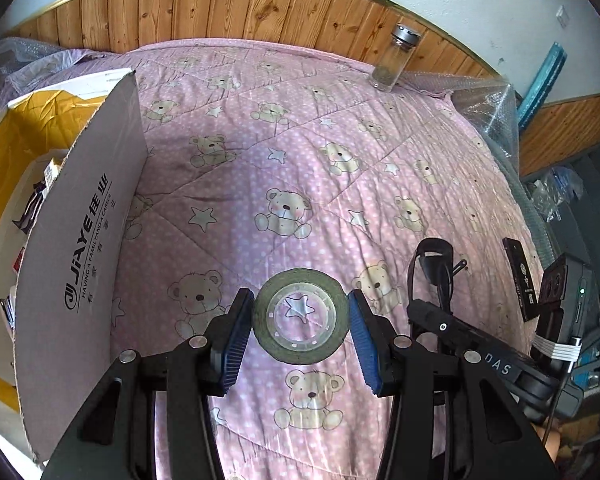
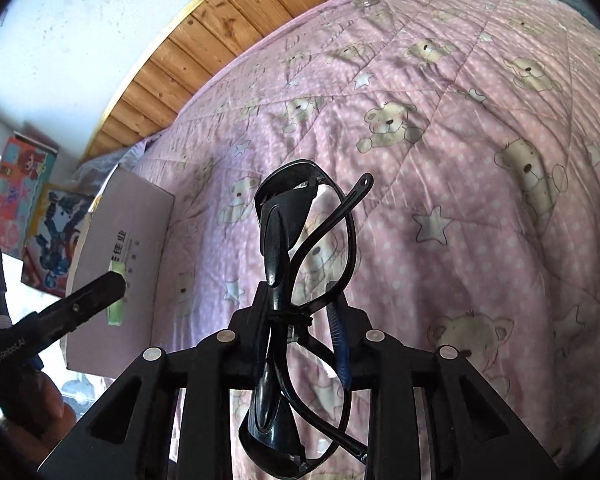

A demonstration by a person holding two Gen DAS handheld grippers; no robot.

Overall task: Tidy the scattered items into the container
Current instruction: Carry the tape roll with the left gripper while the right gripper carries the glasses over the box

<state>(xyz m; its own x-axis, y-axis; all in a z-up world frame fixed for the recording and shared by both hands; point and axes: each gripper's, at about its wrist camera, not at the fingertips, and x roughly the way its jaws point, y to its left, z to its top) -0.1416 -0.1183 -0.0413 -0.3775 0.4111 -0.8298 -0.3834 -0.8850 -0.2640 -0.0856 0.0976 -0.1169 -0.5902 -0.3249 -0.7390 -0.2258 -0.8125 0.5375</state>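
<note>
from the left wrist view, the left tongs (image 1: 300, 320) stand spread, one blue pad on each side of a roll of tape (image 1: 301, 317) that lies flat on the bed (image 1: 340, 128). the pads look just beside the roll's rim rather than pressing it, so i judge this the moment before the squeeze; the roll lies flat because that gives the pads two opposite edges to meet. the cardboard box (image 1: 84, 240), the container for the task, stands to the left with its flap raised, and some items already lie inside, so the opening is near for the carry. a glass jar (image 1: 394, 60) stands upright far off by the wooden headboard, and a black flat object (image 1: 520, 276) lies near the bed's right edge; both look still to be gathered. the right tongs (image 1: 440, 312) show low on the right, holding dark glasses.

from the right wrist view, the right tongs (image 2: 300, 320) are clenched on a pair of black glasses (image 2: 300, 280), gripped about the middle of the folded frame so that it hangs end up and end down, off the bed. that hold likely keeps the arms from swinging open. the box (image 2: 132, 248) sits away to the left, with the left tongs (image 2: 112, 282) in front of it. the glasses look ready to go across to the box.
</note>
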